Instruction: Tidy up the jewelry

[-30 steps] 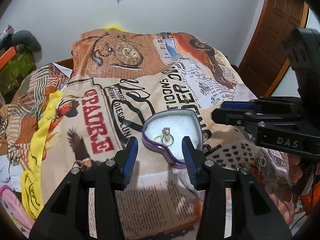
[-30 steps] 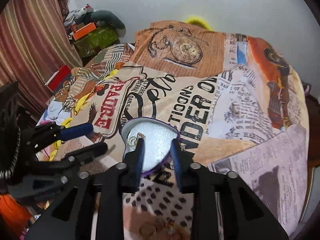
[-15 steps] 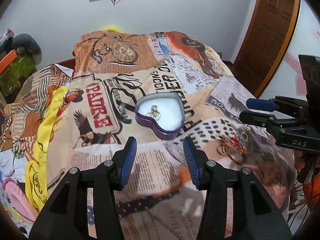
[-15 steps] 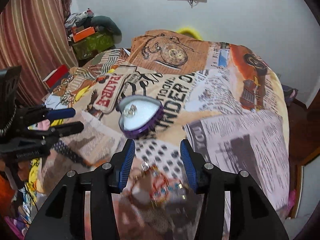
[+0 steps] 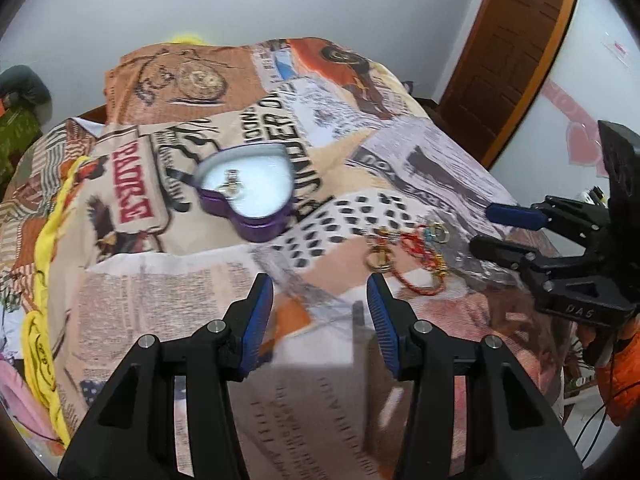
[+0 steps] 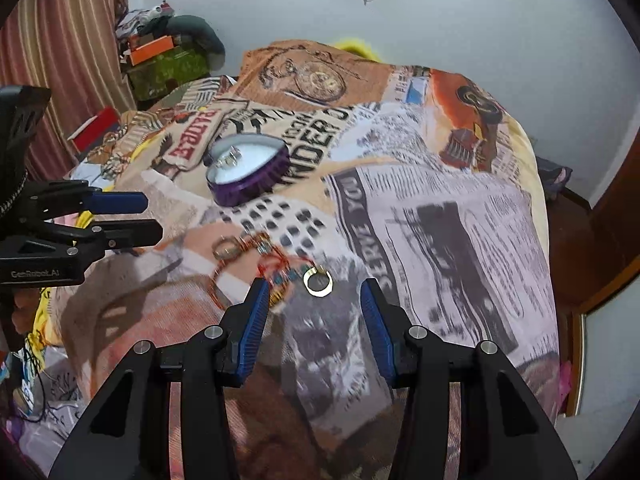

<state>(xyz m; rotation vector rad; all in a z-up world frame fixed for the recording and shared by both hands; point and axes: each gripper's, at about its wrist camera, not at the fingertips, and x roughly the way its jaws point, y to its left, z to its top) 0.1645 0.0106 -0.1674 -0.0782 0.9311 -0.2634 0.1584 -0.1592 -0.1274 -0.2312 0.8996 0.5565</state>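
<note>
The right hand-held gripper (image 6: 312,312) hovers with jaws spread wide and empty — a gold ring (image 6: 317,281) lies on the bed (image 6: 440,200) just ahead between its fingers, beside a tangle of red thread bracelets (image 6: 256,260). The left hand-held gripper (image 5: 320,312) is likewise released, holding nothing. Farther back sits a purple heart-shaped box (image 5: 250,190) with small rings (image 5: 231,184) on its white lining.

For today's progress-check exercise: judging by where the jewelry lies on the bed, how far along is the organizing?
Done: one ring lies inside the purple heart-shaped box.
In hand: nothing; the left tool and right tool are both open and empty, the right one hovering near a loose gold ring.
Left: that ring, another ring and the red thread bracelets lie on the blanket, outside the box.
</note>
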